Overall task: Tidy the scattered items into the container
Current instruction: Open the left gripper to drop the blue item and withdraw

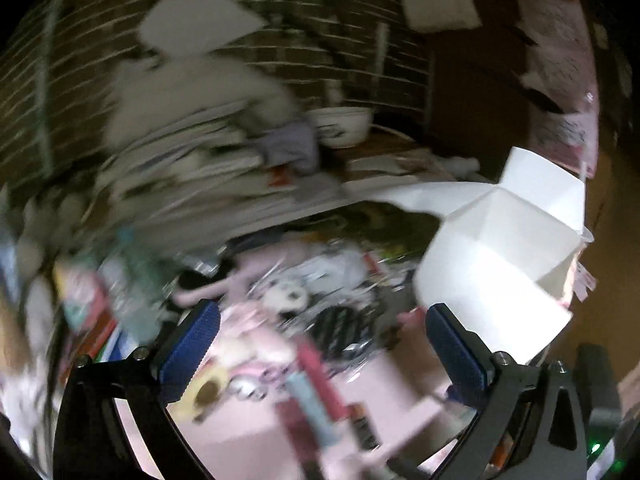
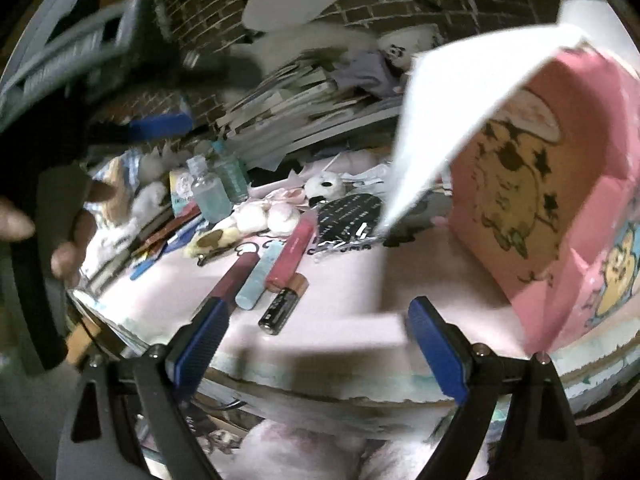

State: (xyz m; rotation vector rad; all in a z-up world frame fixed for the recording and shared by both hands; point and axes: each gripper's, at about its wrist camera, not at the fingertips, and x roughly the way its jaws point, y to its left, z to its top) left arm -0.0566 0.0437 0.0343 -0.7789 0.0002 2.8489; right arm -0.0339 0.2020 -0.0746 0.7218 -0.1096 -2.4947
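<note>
In the right wrist view our right hand-held gripper [image 2: 316, 344] hangs released over the pink desk [image 2: 360, 280], jaws wide apart and holding nothing. Using the battery [image 2: 283, 305] as our landmark: it lies just ahead of the left finger, not touching it. Touching or just beside the battery on its left lie a pale blue tube [image 2: 259, 278], a dark red tube [image 2: 234, 280] and a pink tube [image 2: 291, 254]. Beyond the battery sits a black patterned pouch [image 2: 347, 216], and farther left of it a clear bottle [image 2: 210, 192]. Well to the right of the battery stands the pink box [image 2: 532, 200], its white flap [image 2: 452, 112] raised open.

In the blurred left wrist view our left hand-held gripper [image 1: 322, 344] is also released, empty, above the tubes, with the box [image 1: 496, 264] to its right.
</note>
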